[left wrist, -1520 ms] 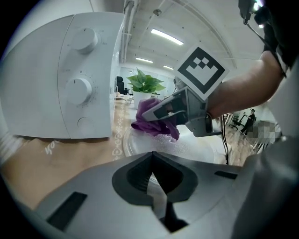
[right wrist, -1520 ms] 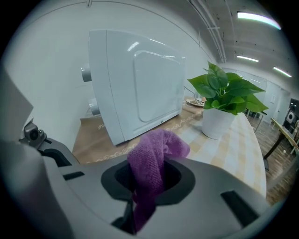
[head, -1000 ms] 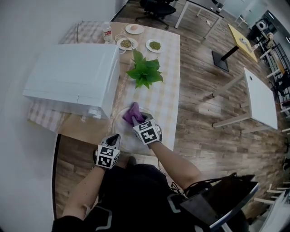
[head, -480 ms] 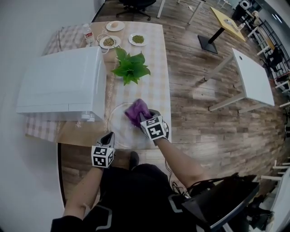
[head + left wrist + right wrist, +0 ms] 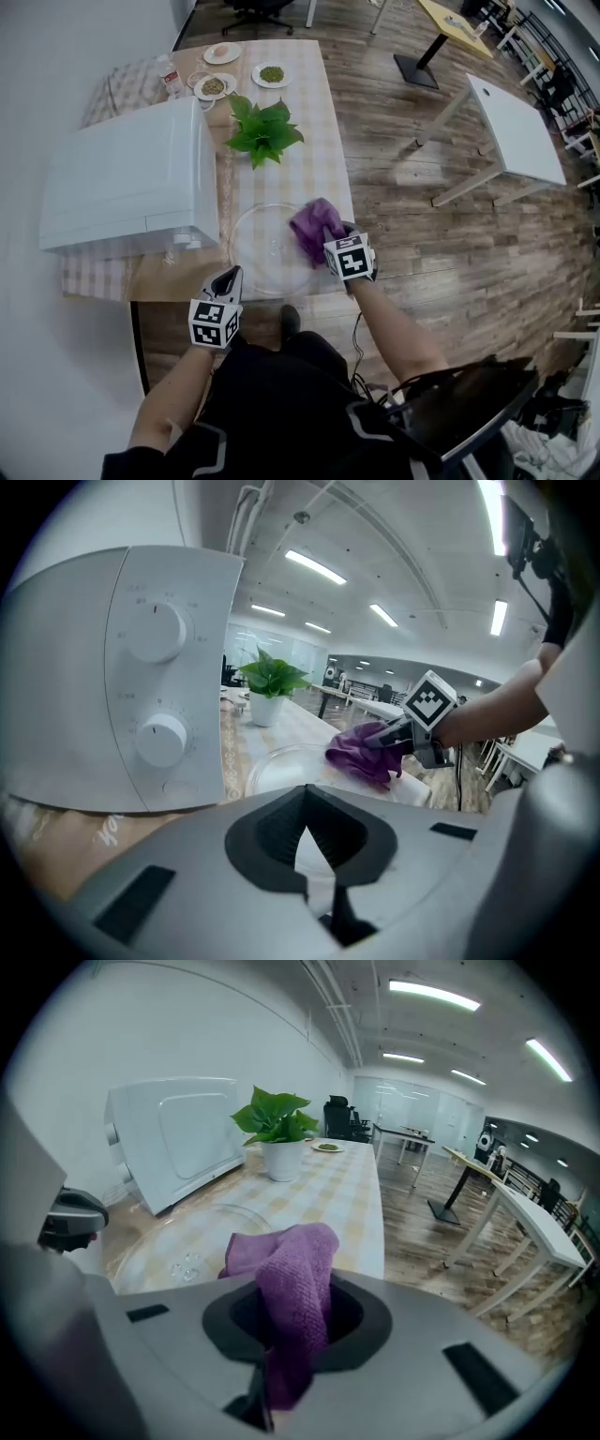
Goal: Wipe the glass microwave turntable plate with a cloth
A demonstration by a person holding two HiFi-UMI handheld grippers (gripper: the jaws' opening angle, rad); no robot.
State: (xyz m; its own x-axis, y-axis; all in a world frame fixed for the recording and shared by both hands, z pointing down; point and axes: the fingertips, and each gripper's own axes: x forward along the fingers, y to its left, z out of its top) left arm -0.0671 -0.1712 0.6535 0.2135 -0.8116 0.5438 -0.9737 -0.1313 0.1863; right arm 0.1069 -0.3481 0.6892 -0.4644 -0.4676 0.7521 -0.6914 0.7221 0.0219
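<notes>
The purple cloth (image 5: pixel 295 1279) is clamped tight in the right tool (image 5: pixel 281 1372) and pressed on the right side of the glass plate (image 5: pixel 262 246) — which lies on the checked surface (image 5: pixel 302 178), just beside the white microwave (image 5: pixel 131 187). The plate's near rim is pinched by the left tool (image 5: pixel 305 874), jaws almost together. Pale lettering (image 5: pixel 105 832) on the surface's brown edge is cut off — unreadable.

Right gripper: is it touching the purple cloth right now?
Touching. The right gripper view shows the purple cloth clamped between the right gripper's jaws.

On the worktop (image 5: pixel 319 122), the glass plate (image 5: pixel 267 251) lies right of the microwave (image 5: pixel 127 178); cloth (image 5: pixel 314 225) on its right side, plant (image 5: pixel 262 133) behind.
</notes>
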